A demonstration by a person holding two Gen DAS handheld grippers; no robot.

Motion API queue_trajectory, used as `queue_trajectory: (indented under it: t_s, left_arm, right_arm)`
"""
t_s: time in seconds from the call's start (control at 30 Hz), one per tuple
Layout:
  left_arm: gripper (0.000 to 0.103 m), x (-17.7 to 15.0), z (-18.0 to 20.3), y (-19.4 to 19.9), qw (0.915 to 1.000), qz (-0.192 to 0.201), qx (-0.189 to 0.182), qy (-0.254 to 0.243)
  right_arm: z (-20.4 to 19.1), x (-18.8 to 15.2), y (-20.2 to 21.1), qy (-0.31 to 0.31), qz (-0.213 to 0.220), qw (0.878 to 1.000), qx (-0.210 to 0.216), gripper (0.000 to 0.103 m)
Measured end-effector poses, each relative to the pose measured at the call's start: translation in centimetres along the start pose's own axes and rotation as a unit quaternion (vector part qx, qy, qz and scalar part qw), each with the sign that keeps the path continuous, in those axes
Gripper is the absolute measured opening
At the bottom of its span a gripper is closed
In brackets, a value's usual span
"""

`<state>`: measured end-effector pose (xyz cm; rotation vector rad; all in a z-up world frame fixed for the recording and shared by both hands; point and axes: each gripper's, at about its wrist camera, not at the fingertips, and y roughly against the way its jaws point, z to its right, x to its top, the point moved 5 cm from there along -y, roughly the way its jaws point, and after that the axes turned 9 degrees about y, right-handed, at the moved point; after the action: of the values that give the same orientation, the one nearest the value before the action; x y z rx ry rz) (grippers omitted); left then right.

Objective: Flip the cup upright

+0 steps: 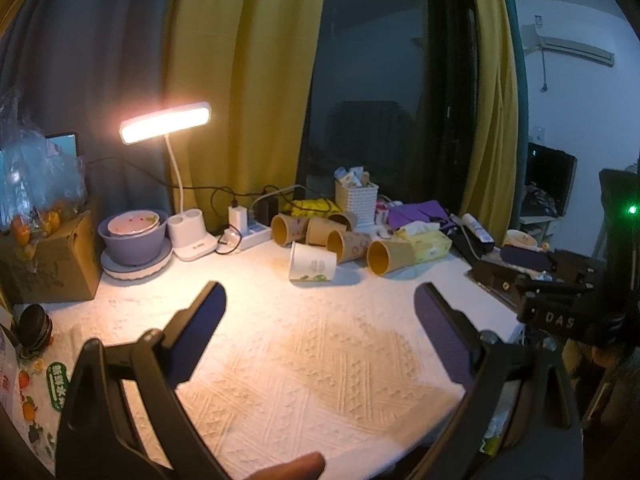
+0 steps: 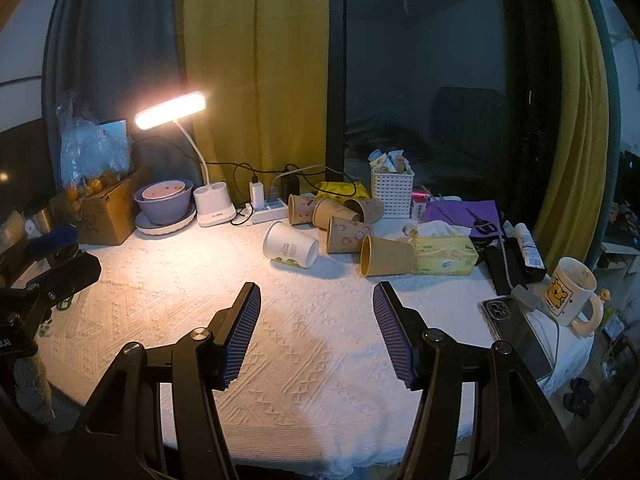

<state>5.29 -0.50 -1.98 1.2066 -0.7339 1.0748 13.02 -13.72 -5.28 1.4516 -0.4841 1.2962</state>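
Both grippers empty, jaws wide, hovering over the white textured surface (image 2: 304, 360). Left gripper (image 1: 320, 300), right gripper (image 2: 317, 300). White paper cup (image 2: 291, 249) lies on its side near the surface's far middle, just beside a cluster of tipped brown paper cups (image 2: 347, 235). Yellow tissue box (image 2: 446, 255) touches the nearest brown cup. Desk lamp (image 2: 171, 115) lit at left.

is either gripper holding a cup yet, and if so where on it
Nothing is held. The left gripper and right gripper are both open over bare tablecloth, short of the white paper cup, which lies on its side.
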Motion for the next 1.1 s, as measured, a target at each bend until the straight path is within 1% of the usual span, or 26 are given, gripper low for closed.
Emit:
queue_trajectory:
  t_s: [1.1]
  left_arm:
    - [0.096, -0.03, 0.61, -0.03, 1.0000, 0.002, -0.001, -0.004]
  right_arm:
    - [0.46, 0.02, 0.21, 0.000, 0.002, 1.000, -0.001, 0.062]
